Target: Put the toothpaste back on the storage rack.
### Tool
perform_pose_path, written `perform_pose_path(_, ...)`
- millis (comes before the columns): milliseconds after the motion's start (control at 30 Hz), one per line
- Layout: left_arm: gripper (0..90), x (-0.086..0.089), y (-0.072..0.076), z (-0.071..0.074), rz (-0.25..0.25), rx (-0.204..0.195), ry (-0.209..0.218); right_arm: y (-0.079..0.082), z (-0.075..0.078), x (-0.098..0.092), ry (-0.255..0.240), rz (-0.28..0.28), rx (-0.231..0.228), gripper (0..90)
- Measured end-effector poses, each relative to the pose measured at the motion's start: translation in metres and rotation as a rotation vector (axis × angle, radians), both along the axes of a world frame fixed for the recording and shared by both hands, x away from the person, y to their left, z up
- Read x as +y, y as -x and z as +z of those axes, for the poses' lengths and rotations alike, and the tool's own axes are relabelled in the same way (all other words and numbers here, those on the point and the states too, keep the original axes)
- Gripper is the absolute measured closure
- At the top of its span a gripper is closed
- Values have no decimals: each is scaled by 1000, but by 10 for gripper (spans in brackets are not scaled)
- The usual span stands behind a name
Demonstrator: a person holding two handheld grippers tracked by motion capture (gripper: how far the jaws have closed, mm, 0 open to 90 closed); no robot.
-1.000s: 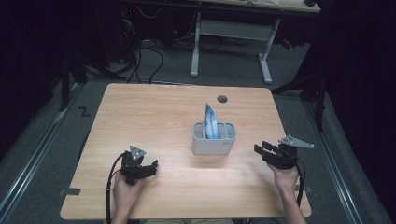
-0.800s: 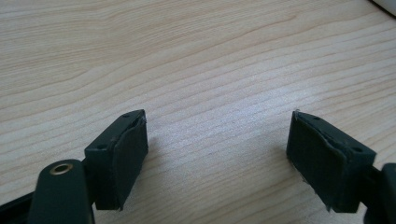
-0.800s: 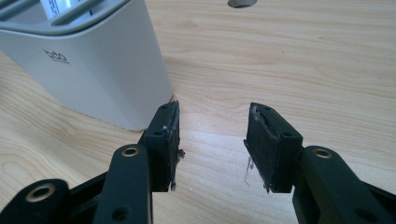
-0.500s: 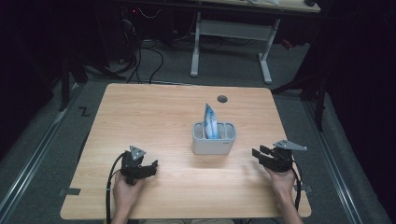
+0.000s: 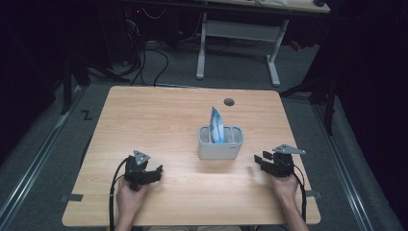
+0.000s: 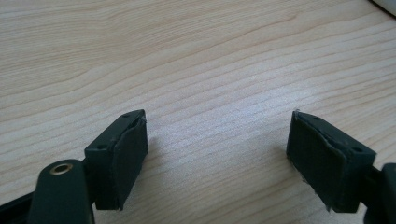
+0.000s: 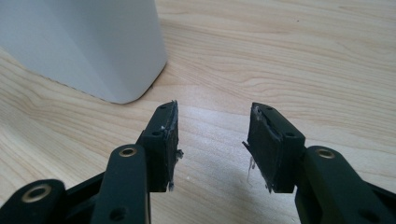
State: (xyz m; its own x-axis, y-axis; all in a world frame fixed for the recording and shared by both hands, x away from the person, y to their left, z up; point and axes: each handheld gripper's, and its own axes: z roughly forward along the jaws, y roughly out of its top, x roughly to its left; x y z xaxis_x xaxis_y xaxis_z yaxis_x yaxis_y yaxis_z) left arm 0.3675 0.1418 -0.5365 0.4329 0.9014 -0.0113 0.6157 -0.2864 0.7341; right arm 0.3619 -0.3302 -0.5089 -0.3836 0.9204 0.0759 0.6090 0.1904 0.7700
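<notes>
A pale grey two-slot holder (image 5: 219, 150) stands at the middle of the wooden table (image 5: 159, 120), with a blue and white packet (image 5: 216, 124) upright in it. My left gripper (image 5: 156, 172) rests low near the front left, its jaws wide open over bare wood (image 6: 217, 140). My right gripper (image 5: 259, 162) sits at the front right, pointing at the holder's corner (image 7: 88, 46). It is open (image 7: 212, 135); its jaws have just been opening a little, with nothing between them.
A round cable hole (image 5: 229, 102) lies near the table's far edge. Beyond the table stands a white desk frame (image 5: 238, 29) on dark floor with cables. Bare wood stretches to the left of the holder and along the front.
My right gripper has sunk a little and shifted left, toward the holder. The left gripper and the holder have kept still.
</notes>
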Motion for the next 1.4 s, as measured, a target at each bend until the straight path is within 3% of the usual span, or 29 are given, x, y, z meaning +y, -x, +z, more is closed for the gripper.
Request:
perform_pose_path(600,209,0,0,0,0,0,0,-7,-12,9,35,6,18,527)
perform_pose_path(1033,209,0,0,0,0,0,1,-14,-21,19,98,9,20,520)
perform_pose_path(1400,209,0,0,0,0,0,0,-16,-21,21,113,8,16,484)
